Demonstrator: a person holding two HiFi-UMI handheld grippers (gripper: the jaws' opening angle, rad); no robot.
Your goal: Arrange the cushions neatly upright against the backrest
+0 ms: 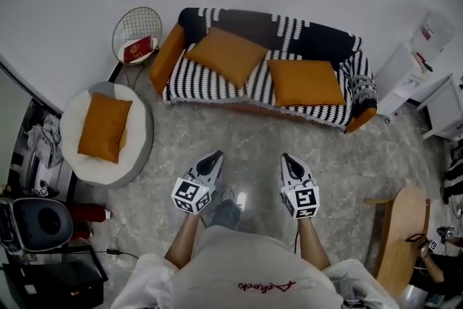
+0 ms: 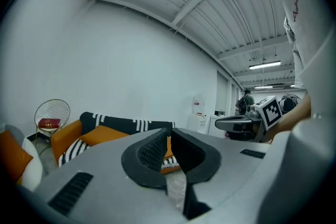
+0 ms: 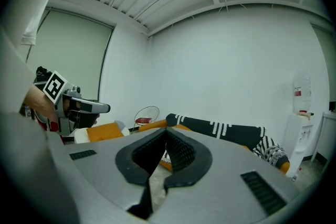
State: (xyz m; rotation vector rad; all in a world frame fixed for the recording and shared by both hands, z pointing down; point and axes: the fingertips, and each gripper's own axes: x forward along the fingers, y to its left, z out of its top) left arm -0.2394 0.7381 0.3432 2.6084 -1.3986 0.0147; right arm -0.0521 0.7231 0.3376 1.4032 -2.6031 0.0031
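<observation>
While beside sofa (image 1: 318, 36), wire basket (image 1: 134, 24), pouffe (image 1: 142, 131)

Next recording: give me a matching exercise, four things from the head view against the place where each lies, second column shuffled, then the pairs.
Things:
1. cushion turned cornerwise
2. cushion lying squarely
3. third cushion
4. red item

Places:
A. on the round white pouf
B. right half of the sofa seat
C. in the wire basket
D. left half of the sofa seat

Pairs: 1-D, 2-B, 3-A, 4-C
</observation>
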